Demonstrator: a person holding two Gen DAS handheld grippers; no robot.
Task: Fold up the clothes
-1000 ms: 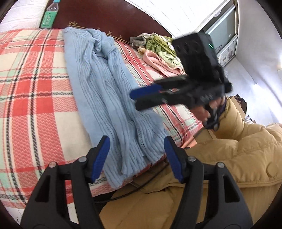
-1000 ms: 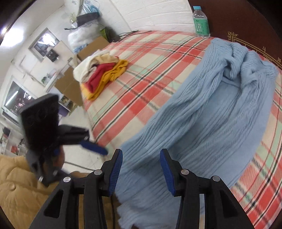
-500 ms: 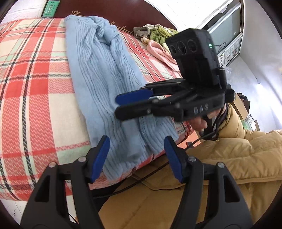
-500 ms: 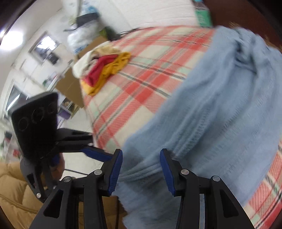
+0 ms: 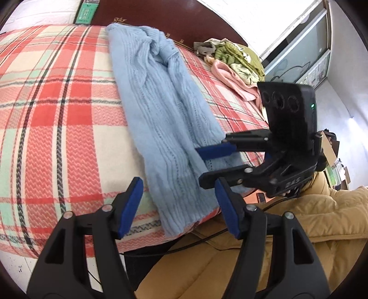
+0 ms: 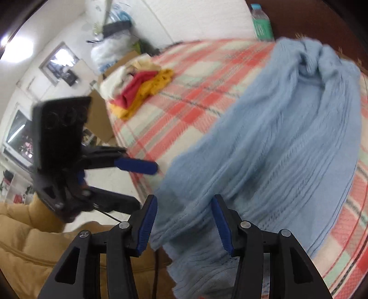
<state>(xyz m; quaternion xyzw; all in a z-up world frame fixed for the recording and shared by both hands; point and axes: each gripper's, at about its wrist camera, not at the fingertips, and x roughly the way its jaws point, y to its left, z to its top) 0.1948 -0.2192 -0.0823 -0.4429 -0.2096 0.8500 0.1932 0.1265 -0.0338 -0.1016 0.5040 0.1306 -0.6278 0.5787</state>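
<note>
A light blue knit sweater (image 5: 165, 119) lies lengthwise on the plaid bed, its hem hanging over the near edge. It also shows in the right wrist view (image 6: 287, 147). My left gripper (image 5: 179, 207) is open and empty, just before the hem. My right gripper (image 6: 184, 223) is open, its jaws either side of the hem's corner, not closed on it. In the left wrist view the right gripper (image 5: 204, 164) reaches in over the sweater's right edge. The left gripper (image 6: 142, 184) shows in the right wrist view, left of the sweater.
The plaid blanket (image 5: 53, 119) covers the bed. A pile of green and pink clothes (image 5: 232, 62) lies at the far right, a red, yellow and white pile (image 6: 138, 87) at the other side. A bottle (image 6: 261, 23) stands by the dark headboard (image 5: 161, 16). My tan jacket (image 5: 299, 241) is below.
My right gripper has dropped lower and nearer to the hem's right corner. My left gripper has shifted slightly toward the hem. The sweater has not moved; both stay open.
</note>
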